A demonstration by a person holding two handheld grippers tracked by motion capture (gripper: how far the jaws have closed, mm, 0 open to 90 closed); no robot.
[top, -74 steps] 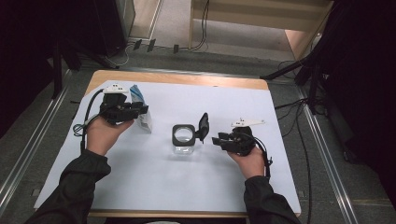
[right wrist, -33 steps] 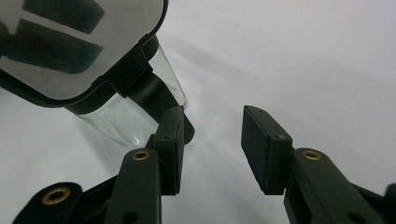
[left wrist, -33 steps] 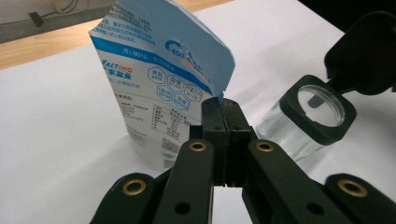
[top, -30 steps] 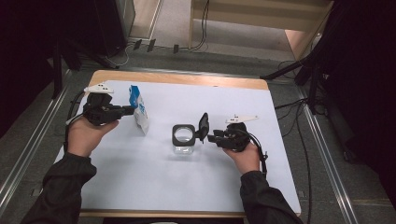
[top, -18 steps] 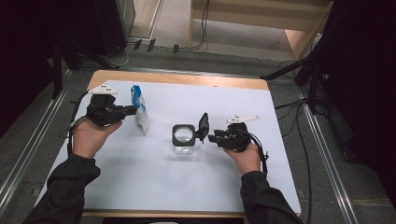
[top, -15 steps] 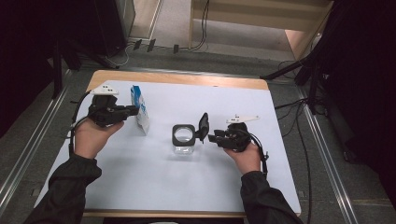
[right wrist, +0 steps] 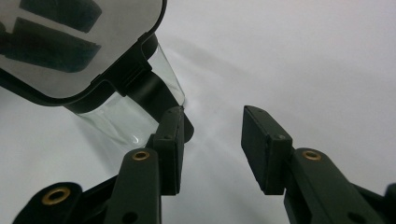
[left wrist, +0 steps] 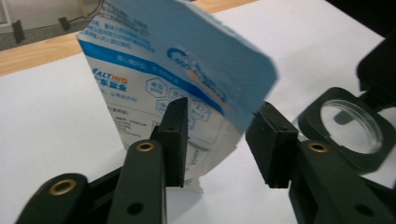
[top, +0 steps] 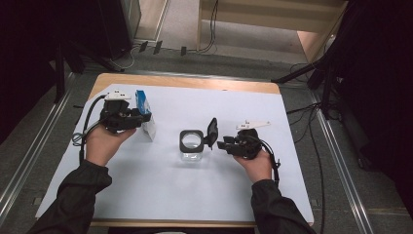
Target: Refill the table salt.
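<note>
Blue-and-white paper pouch (left wrist: 177, 79) stands between the just-opened left gripper (left wrist: 217, 140); right gripper (right wrist: 210, 149) gapes beside the square glass jar (top: 191, 145).

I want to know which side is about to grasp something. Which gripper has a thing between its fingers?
The left gripper: the blue-and-white pouch stands between its just-opening fingers, not pressed. The right gripper has only bare table between its fingers.

A fixed camera looks forward and down from above the person's side of the counter (top: 146, 195), taking in the whole top. Each tool's camera looks along its own jaws from close range: the left onto the bag (left wrist: 187, 79), the right onto the jar (right wrist: 126, 116), which the left camera shares (left wrist: 348, 123).
</note>
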